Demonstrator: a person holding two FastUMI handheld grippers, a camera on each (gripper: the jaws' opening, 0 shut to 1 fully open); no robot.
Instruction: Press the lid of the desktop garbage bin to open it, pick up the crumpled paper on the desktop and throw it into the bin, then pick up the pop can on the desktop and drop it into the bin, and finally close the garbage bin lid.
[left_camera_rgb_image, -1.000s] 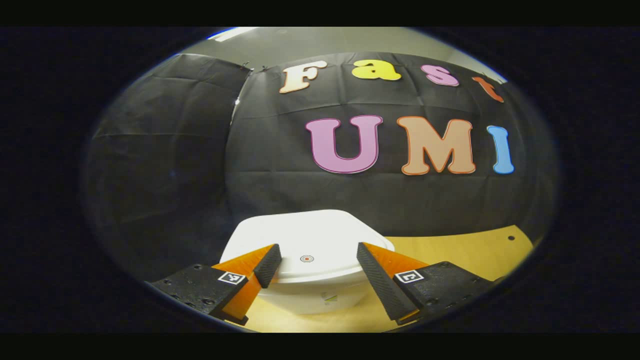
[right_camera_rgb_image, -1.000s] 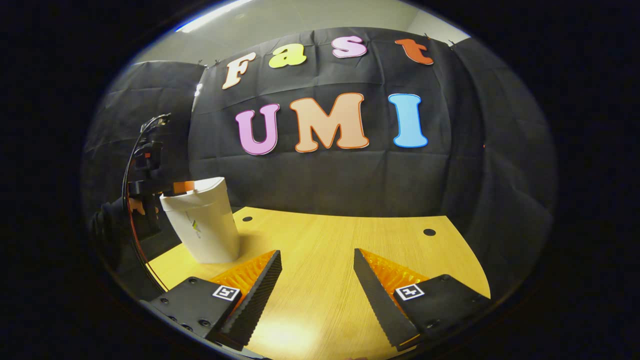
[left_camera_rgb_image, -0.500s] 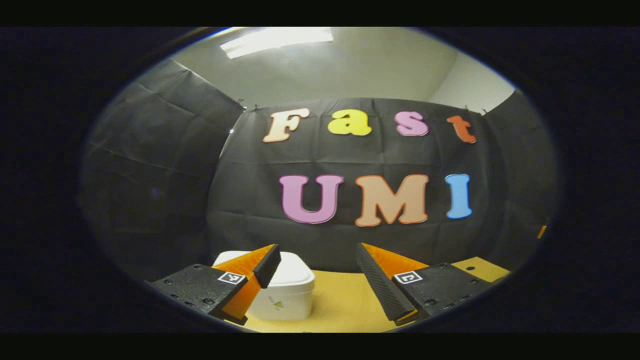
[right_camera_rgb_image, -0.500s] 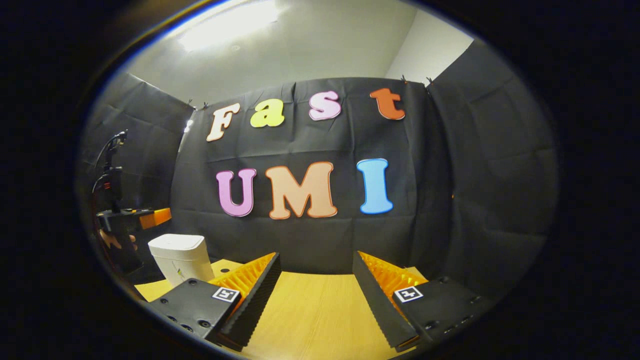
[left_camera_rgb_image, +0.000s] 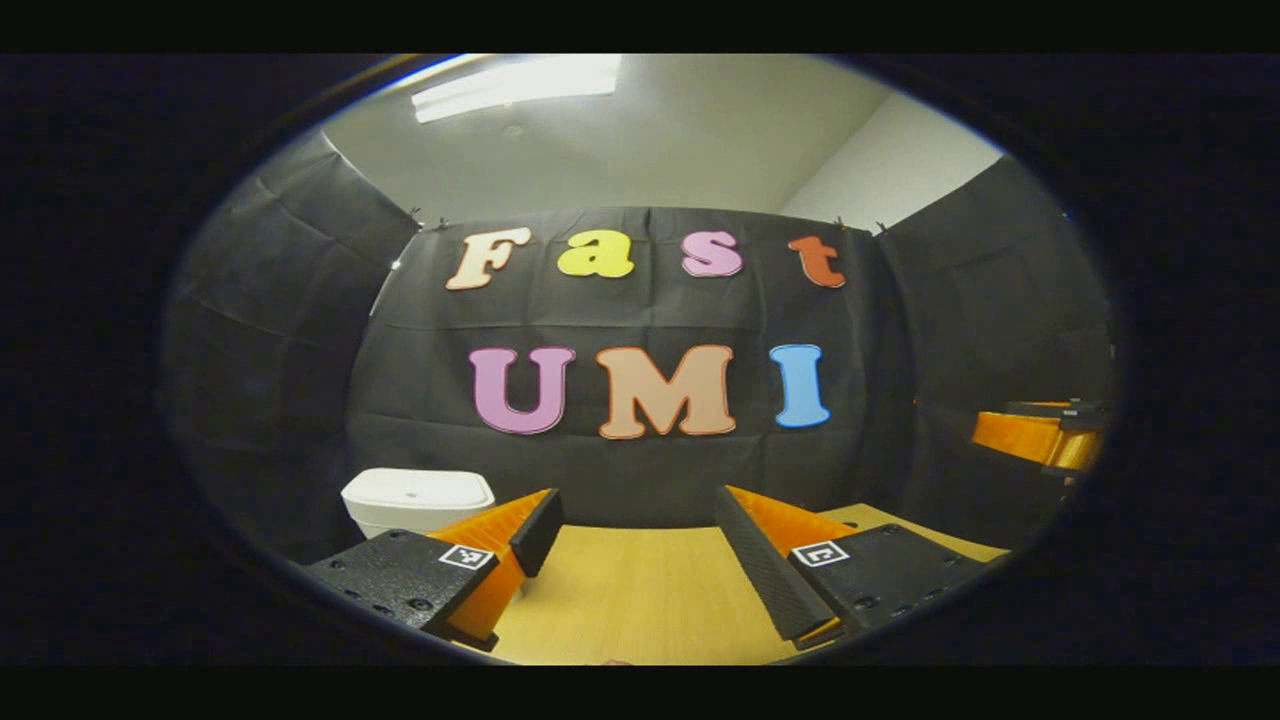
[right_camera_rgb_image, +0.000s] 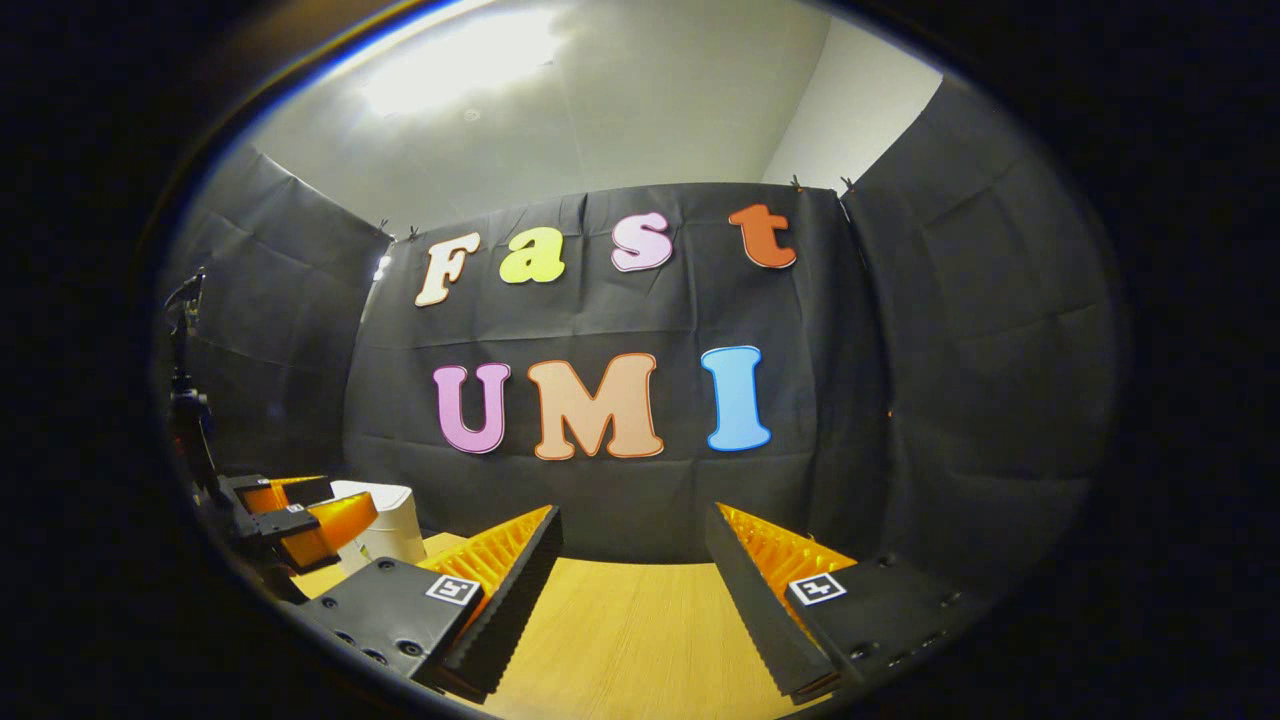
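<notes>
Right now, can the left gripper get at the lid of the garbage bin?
Probably yes. The left gripper is open and holds nothing, the lid lies shut just ahead to its left, and nothing stands between them.

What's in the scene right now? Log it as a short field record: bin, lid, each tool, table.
bin: white garbage bin, standing at the far left of the table, beside the booth wall
lid: closed, flat on the bin
left tool: open, empty, above the wooden table, apart from the bin
right tool: open, empty, above the table
cross view: left tool seen in the right gripper view, in front of the bin
paper and can: none on the visible tabletop
</notes>
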